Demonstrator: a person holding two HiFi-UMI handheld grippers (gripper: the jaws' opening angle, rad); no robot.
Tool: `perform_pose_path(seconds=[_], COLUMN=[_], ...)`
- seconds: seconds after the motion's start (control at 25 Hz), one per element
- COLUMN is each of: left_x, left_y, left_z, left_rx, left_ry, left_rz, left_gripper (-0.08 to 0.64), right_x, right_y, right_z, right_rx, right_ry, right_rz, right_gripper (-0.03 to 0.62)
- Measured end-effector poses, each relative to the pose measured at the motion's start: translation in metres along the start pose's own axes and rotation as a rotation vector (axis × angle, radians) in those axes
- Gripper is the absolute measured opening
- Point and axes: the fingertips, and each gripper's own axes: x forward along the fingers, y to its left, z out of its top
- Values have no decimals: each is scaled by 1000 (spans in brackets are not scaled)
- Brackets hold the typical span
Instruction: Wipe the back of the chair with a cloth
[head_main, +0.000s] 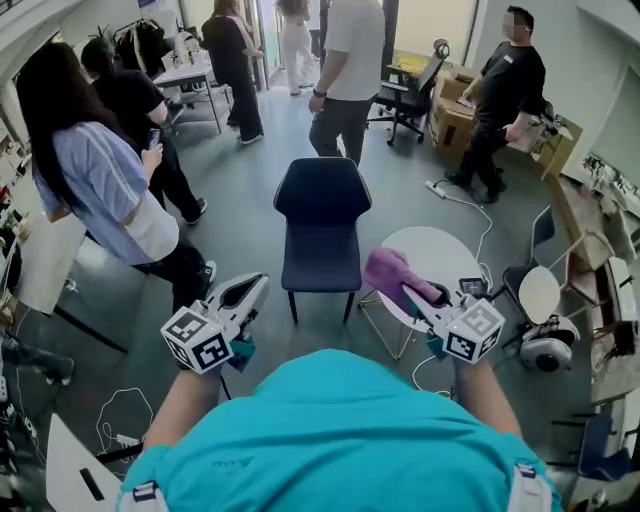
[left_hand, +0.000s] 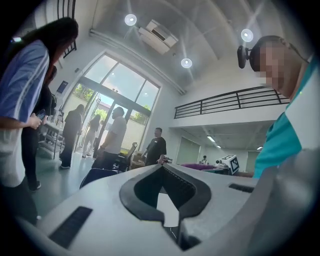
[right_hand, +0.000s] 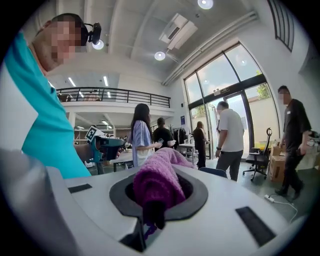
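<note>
A dark blue chair (head_main: 322, 215) stands on the grey floor ahead of me, its seat facing me and its back on the far side. My right gripper (head_main: 408, 295) is shut on a purple cloth (head_main: 392, 272), held low and to the right of the chair, apart from it. In the right gripper view the cloth (right_hand: 157, 182) bulges out between the jaws, and the chair's top edge (right_hand: 216, 172) shows beyond. My left gripper (head_main: 258, 285) is shut with nothing in it, left of the chair's front. The chair (left_hand: 97, 175) shows past it in the left gripper view.
A round white table (head_main: 440, 255) stands right of the chair, under my right gripper. A person in a light blue shirt (head_main: 100, 190) stands close on the left. Others stand behind the chair (head_main: 345, 70) and at the right (head_main: 500, 95). A cable (head_main: 470, 205) lies on the floor.
</note>
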Motion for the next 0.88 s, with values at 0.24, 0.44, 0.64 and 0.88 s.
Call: perform_pose_path(seconds=[0.24, 0.44, 0.64, 0.88], left_x=[34, 68, 90, 107], left_y=[-20, -41, -60, -56], left_z=[-3, -9, -25, -35], left_rx=[8, 2, -1, 0], left_ry=[8, 12, 29, 72], left_rz=[8, 11, 6, 16], left_gripper=[5, 5, 4, 5], right_x=[-25, -52, -71, -63], right_y=[-23, -44, -62, -82], right_z=[-4, -7, -18, -30], right_rx=[37, 12, 26, 59], right_ry=[-8, -1, -8, -3], right_rz=[42, 67, 73, 93], right_gripper=[48, 48, 48, 48])
